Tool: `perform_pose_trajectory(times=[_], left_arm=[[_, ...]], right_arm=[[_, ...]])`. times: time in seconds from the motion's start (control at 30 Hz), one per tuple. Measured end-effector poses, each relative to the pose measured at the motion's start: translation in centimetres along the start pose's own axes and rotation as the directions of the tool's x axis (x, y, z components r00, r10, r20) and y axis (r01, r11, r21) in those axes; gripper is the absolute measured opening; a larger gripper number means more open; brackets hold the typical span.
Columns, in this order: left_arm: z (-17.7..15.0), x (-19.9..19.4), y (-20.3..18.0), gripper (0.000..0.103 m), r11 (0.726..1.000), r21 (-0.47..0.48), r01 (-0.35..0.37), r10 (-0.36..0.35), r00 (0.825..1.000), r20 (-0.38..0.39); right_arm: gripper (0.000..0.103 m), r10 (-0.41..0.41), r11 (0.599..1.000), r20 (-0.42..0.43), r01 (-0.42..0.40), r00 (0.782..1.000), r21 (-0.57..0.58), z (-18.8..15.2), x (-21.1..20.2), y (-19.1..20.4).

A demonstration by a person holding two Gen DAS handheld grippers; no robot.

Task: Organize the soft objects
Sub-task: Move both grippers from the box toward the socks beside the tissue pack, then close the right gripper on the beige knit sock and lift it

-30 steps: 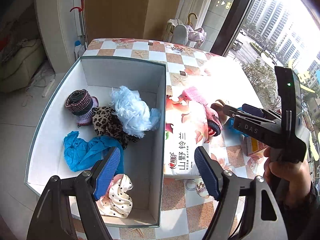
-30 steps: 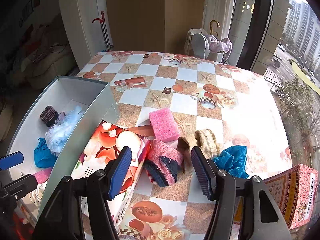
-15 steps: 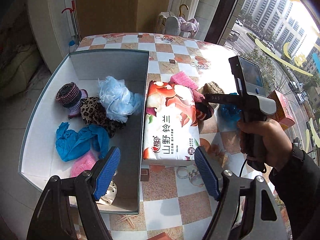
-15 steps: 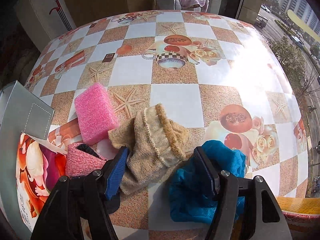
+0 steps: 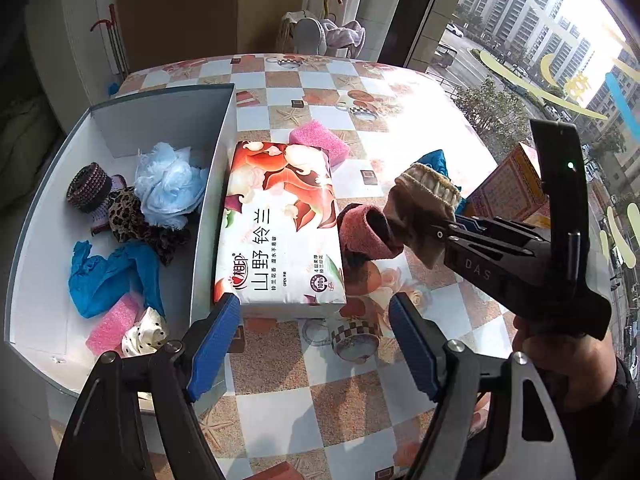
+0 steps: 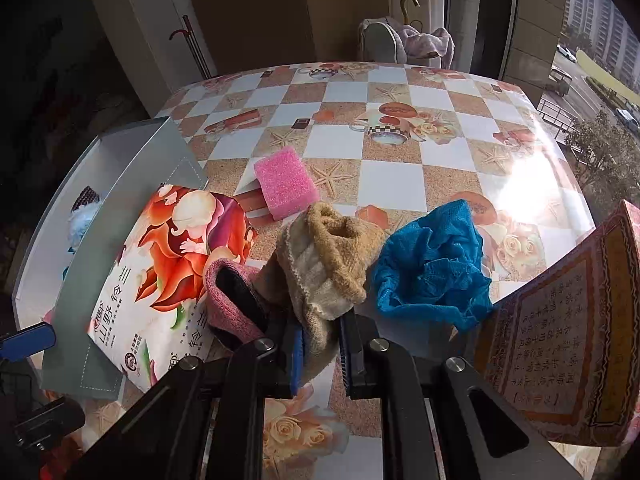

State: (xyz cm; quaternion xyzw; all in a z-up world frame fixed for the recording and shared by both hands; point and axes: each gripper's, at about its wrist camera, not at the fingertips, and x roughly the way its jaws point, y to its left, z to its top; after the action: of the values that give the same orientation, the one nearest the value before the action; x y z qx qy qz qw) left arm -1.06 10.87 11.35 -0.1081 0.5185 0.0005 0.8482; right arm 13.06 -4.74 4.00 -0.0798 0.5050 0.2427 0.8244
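Two pink foam sponges show, one on the checkered tablecloth (image 6: 400, 184) behind the floral tissue pack (image 5: 280, 232), at (image 6: 285, 182), and one inside the open grey box (image 5: 208, 184), at (image 5: 114, 322). The box holds five more soft things: a striped knit cuff (image 5: 89, 186), leopard cloth (image 5: 128, 216), pale blue fluff (image 5: 170, 184), blue rag (image 5: 108, 272) and dotted cream cloth (image 5: 146, 330). The right gripper (image 6: 320, 350) pinches one beige knit sock (image 6: 324, 264) above the table between a pink sock (image 6: 228, 300) and a blue mesh cloth (image 6: 432, 268); the left gripper (image 5: 316, 340) hangs spread and empty.
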Motion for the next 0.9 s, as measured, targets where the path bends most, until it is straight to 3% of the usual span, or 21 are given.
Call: perform_pose_trajectory(times=[0.07, 0.13, 0.17, 0.23, 0.3, 0.47, 0.67, 0.8, 0.9], left_arm=[[-0.2, 0.2, -0.5, 0.08, 1.0, 0.006, 0.011, -0.011, 1.0, -0.005], [-0.3, 0.5, -0.9, 0.08, 1.0, -0.002, 0.027, -0.027, 1.0, -0.015], [-0.4, 0.5, -1.0, 0.08, 1.0, -0.004, 0.022, -0.022, 1.0, -0.018], [-0.7, 0.4, -1.0, 0.08, 1.0, -0.007, 0.01, -0.011, 1.0, -0.018], [-1.0, 0.1, -0.9, 0.08, 1.0, -0.008, 0.007, -0.007, 1.0, -0.014], [-1.7, 0.6, -1.2, 0.08, 1.0, -0.01, 0.003, -0.003, 1.0, -0.023], [-3.4, 1.9, -2.3, 0.08, 1.0, 0.007, 0.019, -0.018, 0.998, -0.062], [-4.6, 1.7, -2.1, 0.08, 0.999, 0.003, 0.033, -0.032, 0.998, -0.061], [-5.0, 1.9, -1.9, 0.08, 0.999, 0.008, 0.041, -0.04, 0.997, -0.06]], right_arm=[[0.016, 0.033, 0.999, -0.01, -0.033, 0.999, -0.032, -2.3, -1.2, 0.7], [0.017, 0.116, 0.991, -0.04, -0.118, 0.992, -0.068, -4.0, -1.6, 1.5], [0.022, 0.154, 0.984, -0.053, -0.158, 0.987, -0.08, -4.6, -1.7, 1.7], [0.041, 0.138, 0.986, -0.016, -0.139, 0.99, -0.094, -5.4, -2.5, 1.4], [0.085, 0.056, 0.997, 0.063, -0.052, 0.996, -0.062, -5.5, -3.4, 0.0], [0.085, -0.03, 0.999, 0.067, 0.028, 0.997, 0.019, -4.1, -2.8, -2.8], [0.085, -0.093, 0.996, 0.083, 0.094, 0.992, -0.001, -0.8, -0.7, -1.2], [0.085, -0.031, 1.0, 0.077, 0.032, 0.997, -0.001, 0.0, -0.6, 0.0], [0.085, 0.015, 0.993, 0.084, -0.005, 0.996, -0.115, -1.6, -1.4, 1.9]])
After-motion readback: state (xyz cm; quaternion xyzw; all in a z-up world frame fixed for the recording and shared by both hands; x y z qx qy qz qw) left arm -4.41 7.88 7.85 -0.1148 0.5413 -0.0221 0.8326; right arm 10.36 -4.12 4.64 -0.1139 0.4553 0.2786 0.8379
